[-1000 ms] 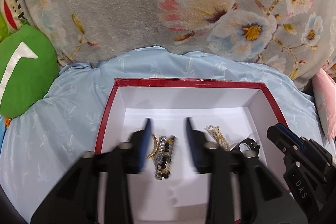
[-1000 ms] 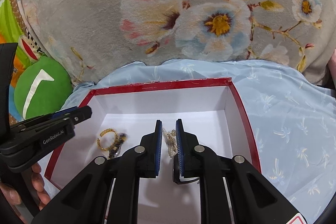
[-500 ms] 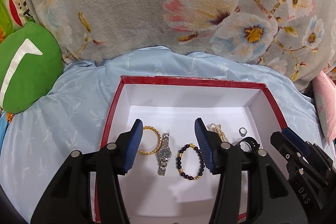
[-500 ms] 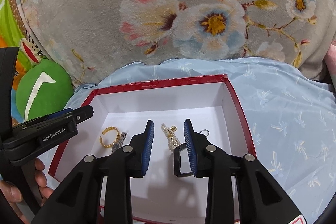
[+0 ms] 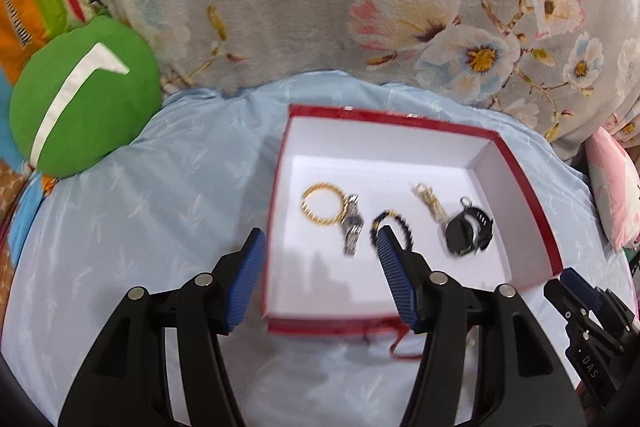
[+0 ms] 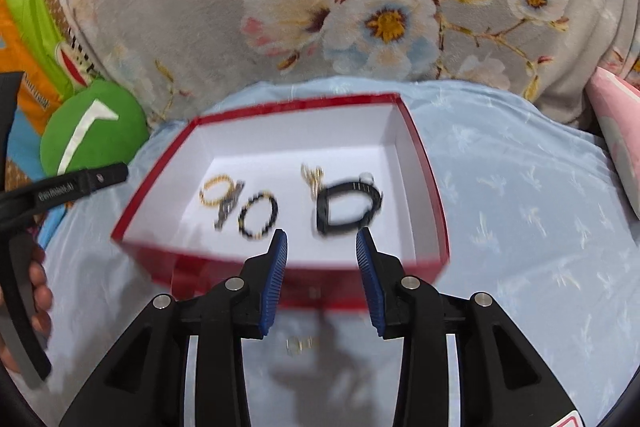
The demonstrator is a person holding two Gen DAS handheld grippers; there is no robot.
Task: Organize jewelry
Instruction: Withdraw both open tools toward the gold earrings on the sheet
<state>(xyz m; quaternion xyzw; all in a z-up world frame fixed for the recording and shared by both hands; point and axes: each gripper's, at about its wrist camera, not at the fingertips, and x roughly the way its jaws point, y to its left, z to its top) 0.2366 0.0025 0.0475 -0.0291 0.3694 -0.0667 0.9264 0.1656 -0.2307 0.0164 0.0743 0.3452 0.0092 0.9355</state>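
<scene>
Red box point(image 5: 532, 187), white inside, on blue sheet point(image 5: 160, 207); holds gold bangle point(image 5: 322, 205), watch point(image 5: 352, 227), black bead bracelet point(image 6: 258, 217), pearl strand point(image 5: 430, 201), black band point(image 6: 346, 205). Blurry. Left gripper point(image 5: 320, 281) wide open, empty, over box's near-left corner. Right gripper point(image 6: 322, 279) wide open, empty, above near wall.

A: Bkgd log. Grey floral blanket point(image 5: 300, 7) fills top of both views; pink/white flowers w/ yellow centres.

B: Below it?

A: Light blue sheet point(image 5: 140, 227), faint leaf print, wrinkled where it touches the blanket.

B: Left side?

A: Round green cushion point(image 5: 80, 95) w/ white stripe, resting on sheet edge. Orange/green printed fabric point(image 6: 28, 39) behind it. Pink pillow point(image 6: 616, 131) at far right, partly cut off.
</scene>
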